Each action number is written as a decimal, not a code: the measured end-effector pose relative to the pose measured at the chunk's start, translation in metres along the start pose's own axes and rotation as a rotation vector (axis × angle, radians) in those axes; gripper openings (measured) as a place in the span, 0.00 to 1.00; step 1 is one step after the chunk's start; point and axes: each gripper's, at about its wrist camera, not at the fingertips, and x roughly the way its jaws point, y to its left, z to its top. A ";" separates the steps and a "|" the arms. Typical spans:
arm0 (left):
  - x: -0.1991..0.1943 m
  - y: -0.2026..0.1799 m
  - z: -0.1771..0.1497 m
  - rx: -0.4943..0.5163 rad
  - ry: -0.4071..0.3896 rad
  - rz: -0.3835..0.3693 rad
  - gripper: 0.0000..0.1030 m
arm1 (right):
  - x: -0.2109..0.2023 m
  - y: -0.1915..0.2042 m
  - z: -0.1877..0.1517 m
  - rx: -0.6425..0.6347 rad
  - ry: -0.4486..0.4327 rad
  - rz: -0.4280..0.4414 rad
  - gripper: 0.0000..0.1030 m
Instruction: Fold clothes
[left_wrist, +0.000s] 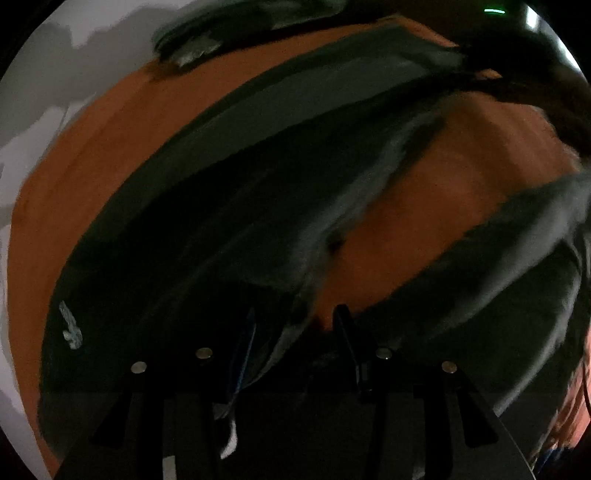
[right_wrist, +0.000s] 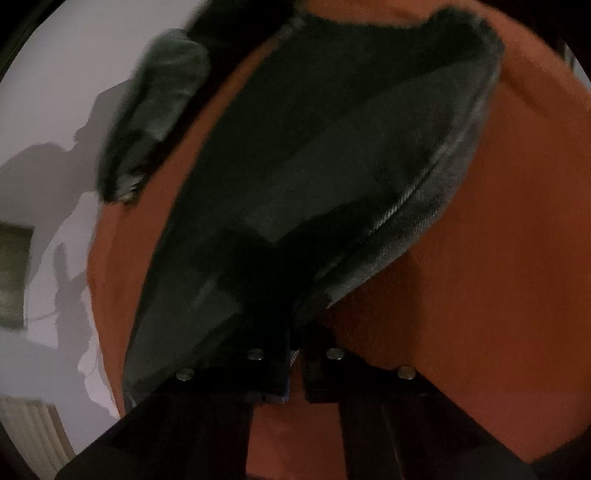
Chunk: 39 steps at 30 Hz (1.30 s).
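Dark grey jeans (left_wrist: 229, 192) lie spread over an orange cover (left_wrist: 461, 177); a small pale print (left_wrist: 72, 326) shows on them at the left. My left gripper (left_wrist: 295, 326) points steeply down, its jaws partly apart with a thick fold of the jeans bunched between them and running back toward the camera. In the right wrist view the jeans (right_wrist: 332, 147) rise from the cover in a curved flap with a stitched hem (right_wrist: 424, 206). My right gripper (right_wrist: 293, 343) is shut on the lower edge of that flap. Both views are blurred.
A second dark garment (right_wrist: 155, 110) lies crumpled at the far edge of the orange cover (right_wrist: 498, 277), seen too in the left wrist view (left_wrist: 192, 40). A pale wall (right_wrist: 55, 110) with shadows stands behind. A ribbed panel (right_wrist: 33, 428) shows low at the left.
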 end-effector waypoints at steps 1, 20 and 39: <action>-0.002 0.007 -0.002 -0.025 -0.011 -0.022 0.44 | -0.010 -0.003 -0.007 -0.005 -0.012 0.025 0.03; -0.024 0.025 -0.048 -0.001 -0.130 -0.130 0.00 | -0.028 -0.021 0.022 0.014 -0.126 0.139 0.00; 0.001 -0.023 -0.042 -0.051 -0.102 -0.086 0.02 | 0.022 -0.004 0.020 0.124 0.019 -0.011 0.00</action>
